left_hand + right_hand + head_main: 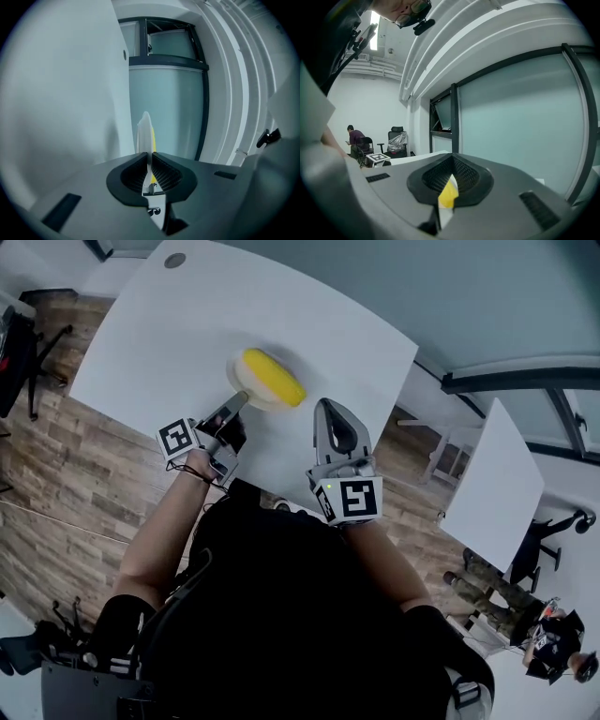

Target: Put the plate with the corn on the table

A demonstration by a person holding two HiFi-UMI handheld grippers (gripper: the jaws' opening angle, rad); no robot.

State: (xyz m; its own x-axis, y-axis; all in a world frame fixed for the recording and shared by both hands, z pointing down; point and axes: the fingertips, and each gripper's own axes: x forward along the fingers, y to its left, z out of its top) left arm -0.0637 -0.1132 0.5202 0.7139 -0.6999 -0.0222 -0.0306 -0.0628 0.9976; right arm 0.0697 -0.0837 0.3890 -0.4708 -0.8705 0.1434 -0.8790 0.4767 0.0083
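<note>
A pale plate (255, 390) carrying a yellow corn cob (273, 377) is near the front of the white table (169, 334); whether it rests on the table I cannot tell. My left gripper (240, 400) is shut on the plate's near-left rim. In the left gripper view the plate (144, 131) stands edge-on between the closed left gripper (149, 161), with a strip of corn (153, 140) behind it. My right gripper (324, 407) hangs to the right of the plate, apart from it, jaws shut and empty. Through the right gripper (451, 161) a bit of corn (449, 192) shows.
The table's front edge runs just under both grippers, with wooden floor (84, 484) below. A round cable hole (174, 260) sits at the table's far left. A second white table (497, 484) stands right, a person (553, 643) beyond it. Black chairs (396, 139) stand far off.
</note>
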